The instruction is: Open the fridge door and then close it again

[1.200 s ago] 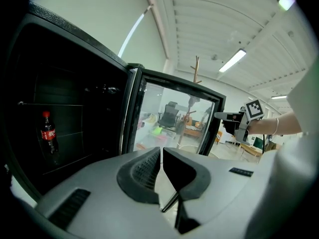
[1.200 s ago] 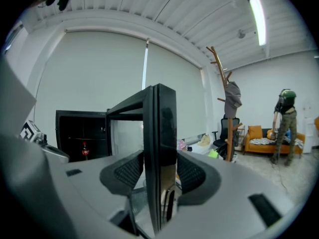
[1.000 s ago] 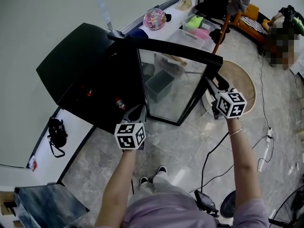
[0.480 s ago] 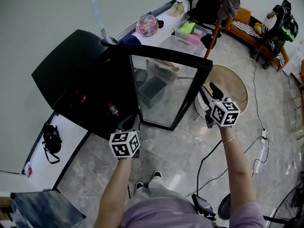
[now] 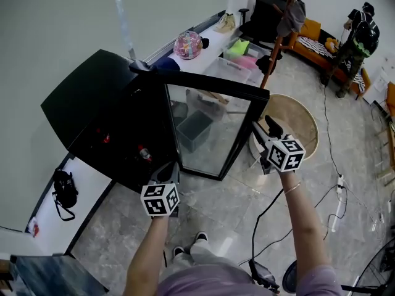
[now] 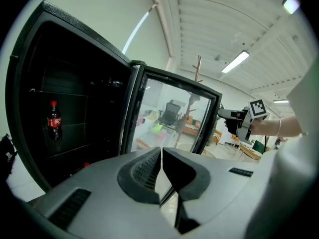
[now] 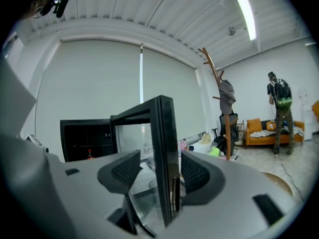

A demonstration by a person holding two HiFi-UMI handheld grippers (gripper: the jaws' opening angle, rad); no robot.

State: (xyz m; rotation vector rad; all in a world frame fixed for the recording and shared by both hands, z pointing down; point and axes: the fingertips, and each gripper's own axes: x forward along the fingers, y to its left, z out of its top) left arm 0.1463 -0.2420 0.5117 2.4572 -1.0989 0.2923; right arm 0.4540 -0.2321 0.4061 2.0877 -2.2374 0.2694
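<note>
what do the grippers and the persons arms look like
The left gripper and right gripper each have a light grey moulded body, a white cube with black square markers, and dark fingers with ribbed pads. The person wears a lilac short-sleeved top and a thin bracelet on the right wrist.
</note>
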